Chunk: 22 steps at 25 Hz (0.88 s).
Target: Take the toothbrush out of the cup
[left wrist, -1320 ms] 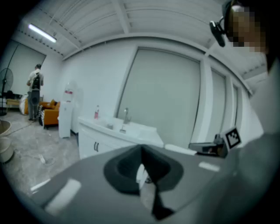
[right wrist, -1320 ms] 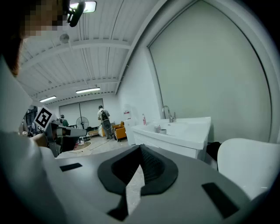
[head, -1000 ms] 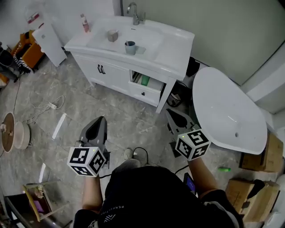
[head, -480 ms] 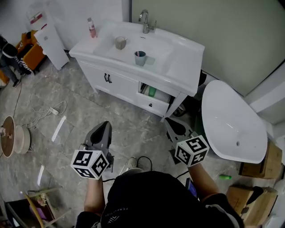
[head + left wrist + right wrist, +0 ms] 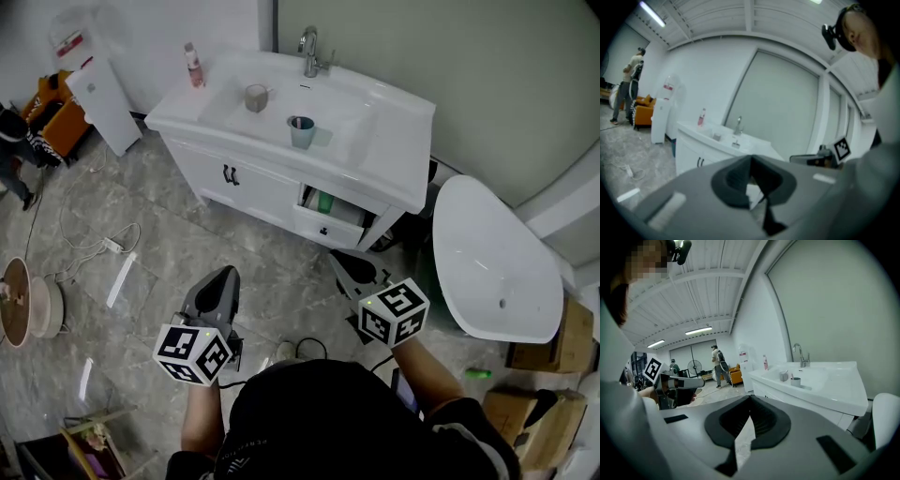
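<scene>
The right gripper (image 5: 340,260) and left gripper (image 5: 224,275) were closed, empty, well apart from the blue cup (image 5: 302,135); tugging its toothbrush (image 5: 297,122) askew could topple it.

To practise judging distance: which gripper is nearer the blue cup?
Right. In the head view the right gripper hangs below the blue cup, slightly right; the left gripper is farther, down-left.

No wording or number is legible in any view. The left marker cube (image 5: 192,353) and right marker cube (image 5: 394,312) carry black-and-white square patterns only, without letters. Pale print on the person's dark shirt (image 5: 246,457) is too small to read. The label on the bottle (image 5: 193,65) on the desk (image 5: 394,122) is illegible.
</scene>
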Each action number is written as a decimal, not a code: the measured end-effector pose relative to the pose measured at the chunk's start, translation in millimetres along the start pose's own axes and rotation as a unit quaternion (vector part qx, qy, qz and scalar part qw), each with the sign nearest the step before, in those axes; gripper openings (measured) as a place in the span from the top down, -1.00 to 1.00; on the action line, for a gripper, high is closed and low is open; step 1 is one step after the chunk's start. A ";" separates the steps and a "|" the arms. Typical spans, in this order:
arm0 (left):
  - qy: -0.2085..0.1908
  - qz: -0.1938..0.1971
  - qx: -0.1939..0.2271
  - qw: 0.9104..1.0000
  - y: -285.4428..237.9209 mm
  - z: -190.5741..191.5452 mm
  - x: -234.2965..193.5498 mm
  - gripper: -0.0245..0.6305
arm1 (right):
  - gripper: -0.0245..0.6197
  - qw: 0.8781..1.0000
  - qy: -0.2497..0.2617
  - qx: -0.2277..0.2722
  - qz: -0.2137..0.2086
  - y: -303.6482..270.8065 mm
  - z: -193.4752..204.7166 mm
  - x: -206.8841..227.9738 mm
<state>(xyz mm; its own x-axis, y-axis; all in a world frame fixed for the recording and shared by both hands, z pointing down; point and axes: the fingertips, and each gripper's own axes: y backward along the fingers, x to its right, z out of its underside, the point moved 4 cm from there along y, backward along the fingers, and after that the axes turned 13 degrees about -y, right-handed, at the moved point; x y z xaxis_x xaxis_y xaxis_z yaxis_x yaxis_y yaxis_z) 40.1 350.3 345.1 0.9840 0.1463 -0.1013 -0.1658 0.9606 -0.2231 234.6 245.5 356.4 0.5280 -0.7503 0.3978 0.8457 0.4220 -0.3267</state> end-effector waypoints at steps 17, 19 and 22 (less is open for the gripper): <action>-0.003 0.006 -0.012 1.000 -21.2 2.6 -71.4 0.91 | 0.93 0.999 0.010 -0.004 0.039 -65.9 -13.4 -0.1; -0.007 0.009 -0.012 1.000 -32.5 1.7 -77.5 0.90 | 0.93 0.999 0.006 -0.002 0.045 -74.7 -17.8 8.9; -0.009 0.011 -0.013 1.000 -50.0 3.3 -89.3 0.90 | 0.93 0.999 0.005 0.002 0.052 -93.5 -24.3 24.0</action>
<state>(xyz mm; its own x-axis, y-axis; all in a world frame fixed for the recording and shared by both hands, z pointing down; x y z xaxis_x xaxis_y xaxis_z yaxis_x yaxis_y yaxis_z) -39.2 290.0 368.5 0.9810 0.1719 -0.0900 -0.1892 0.9506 -0.2459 166.3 175.7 375.7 0.6119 -0.7072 0.3543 0.7870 0.4995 -0.3621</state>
